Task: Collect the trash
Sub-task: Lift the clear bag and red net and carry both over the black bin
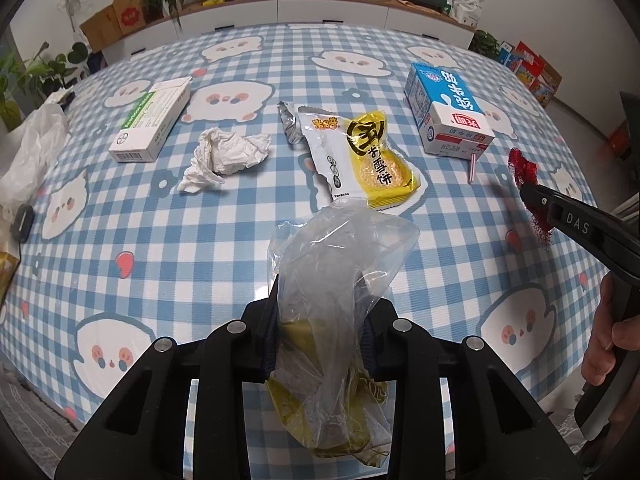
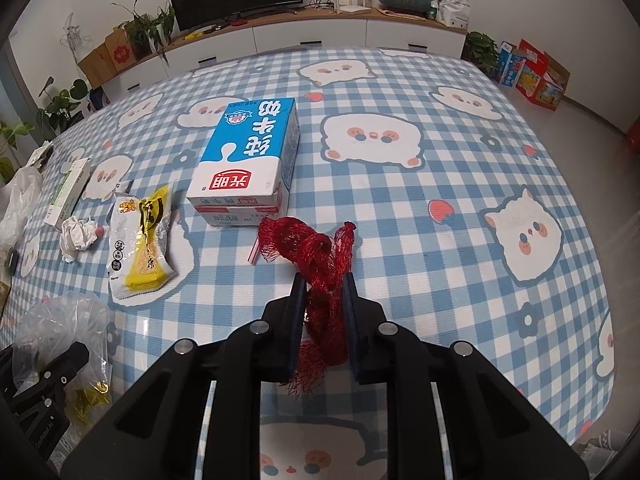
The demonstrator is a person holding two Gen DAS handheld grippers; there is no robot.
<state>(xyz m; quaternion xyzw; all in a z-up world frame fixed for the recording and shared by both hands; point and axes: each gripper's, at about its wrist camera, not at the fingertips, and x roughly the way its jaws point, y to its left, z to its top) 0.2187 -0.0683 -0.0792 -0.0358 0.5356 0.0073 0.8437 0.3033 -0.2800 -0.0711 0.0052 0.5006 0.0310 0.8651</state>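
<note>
With the left gripper [image 1: 320,320] clamped on the clear bag [image 1: 336,264] and the right gripper [image 2: 323,296] on the red net [image 2: 320,256], both just above the desk [image 2: 440,200], you did best lifting straight, grips firm, clear of the carton [image 2: 248,160].

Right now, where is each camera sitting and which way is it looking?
Left wrist view: sits on the left gripper, looking down across the checked table; its jaws pinch a clear plastic bag, and the person's right hand shows at the right edge.
Right wrist view: sits on the right gripper, looking down the same table; its jaws pinch a red mesh net.
Both show the milk carton, yellow snack wrapper, crumpled tissue and each other's gripper.
</note>
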